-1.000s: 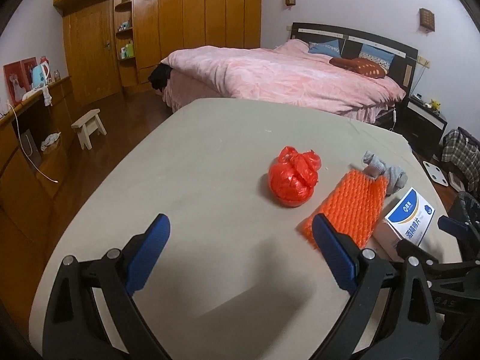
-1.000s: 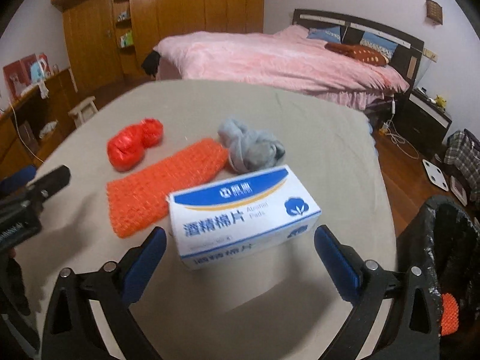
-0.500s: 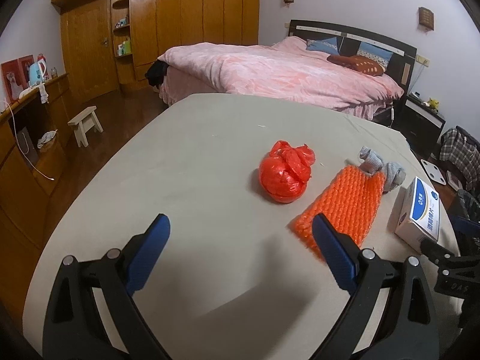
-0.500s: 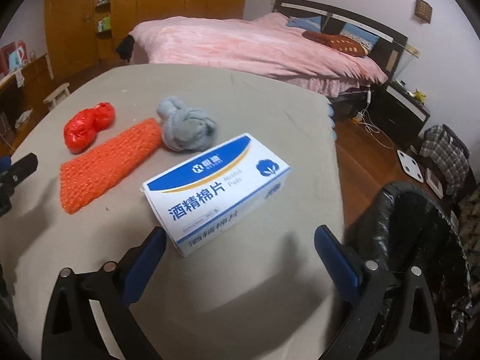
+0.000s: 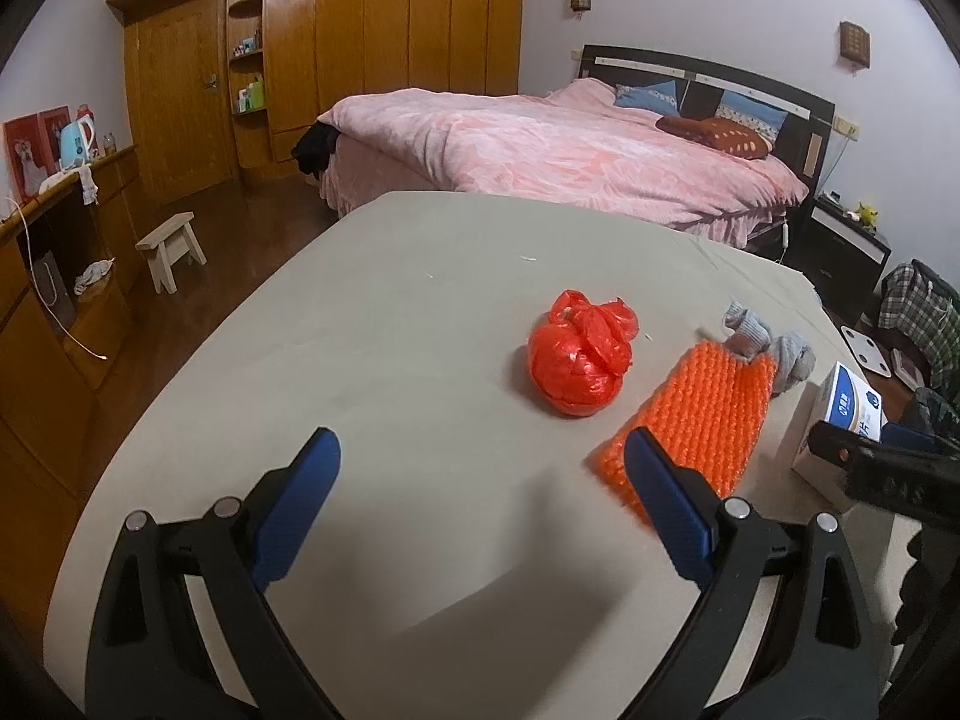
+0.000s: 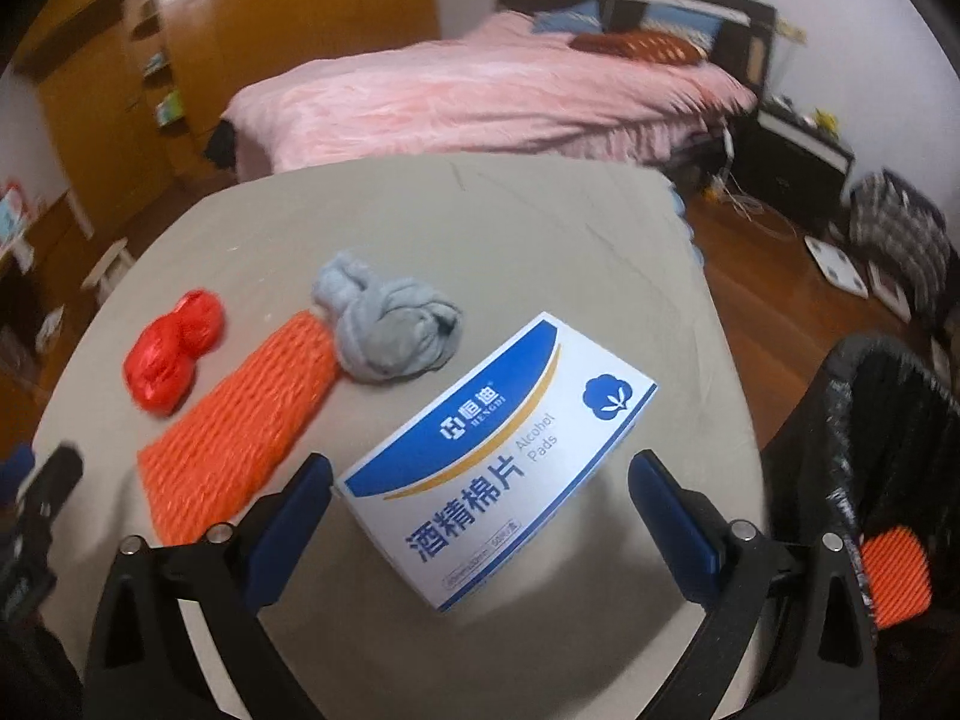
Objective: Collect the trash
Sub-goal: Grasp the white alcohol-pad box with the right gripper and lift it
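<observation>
1. Left gripper (image 5: 483, 483): fingers spread wide, nothing between them, hovering over the bare table (image 5: 372, 324).
2. Red plastic bag (image 5: 579, 363), knotted, lies ahead of the left fingers, nearer the right one.
3. Orange foam net (image 5: 702, 414) lies flat just beyond the right fingertip of the left gripper; a grey balled cloth (image 5: 768, 342) touches its far end.
4. Right gripper (image 6: 480, 495): fingers spread wide, holding nothing. The alcohol pads box (image 6: 498, 450) sits on the table, its near end between the fingertips, not touched.
5. Black-lined bin (image 6: 888, 420) stands outside the right finger, off the table edge; an orange net piece (image 6: 894, 576) is inside.
</observation>
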